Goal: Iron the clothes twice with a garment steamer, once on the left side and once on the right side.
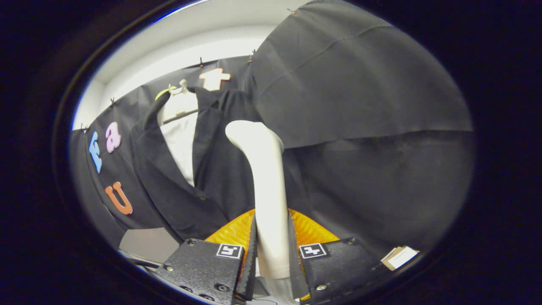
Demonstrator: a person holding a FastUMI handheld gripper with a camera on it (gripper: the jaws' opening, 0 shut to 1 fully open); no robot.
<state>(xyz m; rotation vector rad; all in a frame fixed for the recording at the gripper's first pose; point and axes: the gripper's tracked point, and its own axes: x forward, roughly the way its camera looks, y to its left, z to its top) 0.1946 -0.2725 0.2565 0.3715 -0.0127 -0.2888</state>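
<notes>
My gripper point(271, 243) is shut on the white handle of the garment steamer point(264, 182), with both black fingers pressed against its sides. The steamer stands upright between the fingers, and its rounded head point(253, 133) rests against or close to the right front of a black jacket point(211, 169). The jacket hangs on a white hanger point(180, 106) over a white shirt point(183, 144), just beyond the fingers and to their left. An orange ribbed part point(237, 231) shows behind the fingers at the steamer's base.
Black cloth walls the booth behind and to the right of the jacket. A pale surface point(148, 243) lies below the jacket's hem at the left. A small white-and-tan card point(400, 257) sits low at the right.
</notes>
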